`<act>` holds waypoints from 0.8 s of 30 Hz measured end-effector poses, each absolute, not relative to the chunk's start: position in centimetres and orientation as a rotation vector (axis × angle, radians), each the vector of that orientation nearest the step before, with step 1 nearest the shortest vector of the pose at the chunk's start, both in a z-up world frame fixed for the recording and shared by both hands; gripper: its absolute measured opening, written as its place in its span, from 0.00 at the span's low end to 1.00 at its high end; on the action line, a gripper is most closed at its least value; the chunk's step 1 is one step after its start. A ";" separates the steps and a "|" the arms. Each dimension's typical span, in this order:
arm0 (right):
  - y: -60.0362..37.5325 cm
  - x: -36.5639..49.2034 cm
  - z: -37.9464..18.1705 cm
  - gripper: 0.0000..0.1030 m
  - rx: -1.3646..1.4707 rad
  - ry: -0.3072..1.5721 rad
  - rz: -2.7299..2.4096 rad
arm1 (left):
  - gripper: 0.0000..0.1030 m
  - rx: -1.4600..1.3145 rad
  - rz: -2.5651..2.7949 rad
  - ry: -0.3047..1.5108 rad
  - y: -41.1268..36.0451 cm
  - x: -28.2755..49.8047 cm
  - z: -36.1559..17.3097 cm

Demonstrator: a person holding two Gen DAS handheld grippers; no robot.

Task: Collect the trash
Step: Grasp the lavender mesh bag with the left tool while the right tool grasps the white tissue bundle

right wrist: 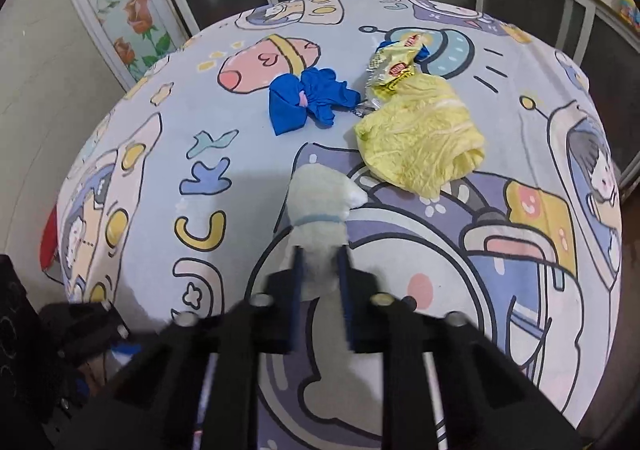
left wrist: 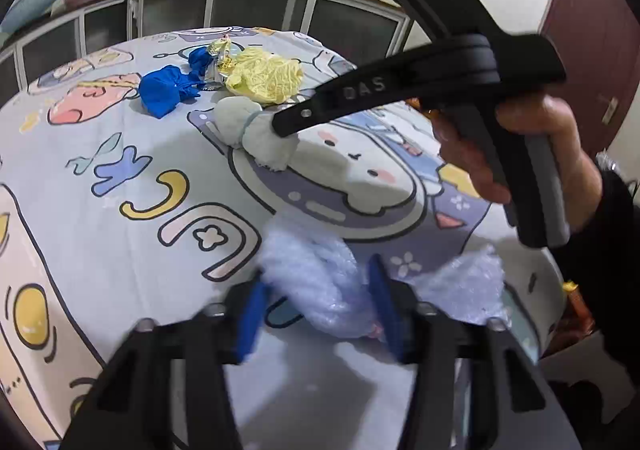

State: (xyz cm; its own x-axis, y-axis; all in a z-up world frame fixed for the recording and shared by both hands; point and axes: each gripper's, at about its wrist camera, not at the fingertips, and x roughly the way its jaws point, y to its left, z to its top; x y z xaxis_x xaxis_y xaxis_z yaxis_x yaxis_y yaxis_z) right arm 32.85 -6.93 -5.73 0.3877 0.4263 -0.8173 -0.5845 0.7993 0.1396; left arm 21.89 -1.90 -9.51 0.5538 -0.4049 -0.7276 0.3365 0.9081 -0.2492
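Trash on this cartoon-print worktop [right wrist: 168, 186] is partly in hand already: the right hand-held gripper [right wrist: 320, 270] is clenched on the near end of a pale wad [right wrist: 320, 206], whose long axis runs straight away from its fingers. The left hand-held gripper [left wrist: 316, 302] has a clear crumpled plastic bag [left wrist: 316, 278] between its blue pads [left wrist: 252, 314], which appear to press it. Farther out, beyond the wad, lie a yellow wrapper [right wrist: 424, 146], a blue glove [right wrist: 308, 98] and a foil snack packet [right wrist: 396, 66], nearer to the right one.
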 end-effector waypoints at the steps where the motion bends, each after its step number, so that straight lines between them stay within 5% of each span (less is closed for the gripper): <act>1: -7.1 32.8 -5.6 0.09 -0.178 0.979 0.646 | 0.31 -0.100 -0.449 0.882 -1.7 21.9 -9.4; 24: -14.5 29.3 -1.8 0.07 0.028 0.913 0.647 | 0.25 -0.141 -0.490 0.803 0.3 17.9 -4.7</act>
State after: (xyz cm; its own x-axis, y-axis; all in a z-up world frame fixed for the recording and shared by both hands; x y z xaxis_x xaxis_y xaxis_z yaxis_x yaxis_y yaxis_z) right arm 29.29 -14.49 -1.80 0.4371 0.5315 -0.7256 -0.5087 0.8114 0.2879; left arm 17.86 0.26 -4.67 0.5900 -0.4719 -0.6551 0.3673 0.8795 -0.3027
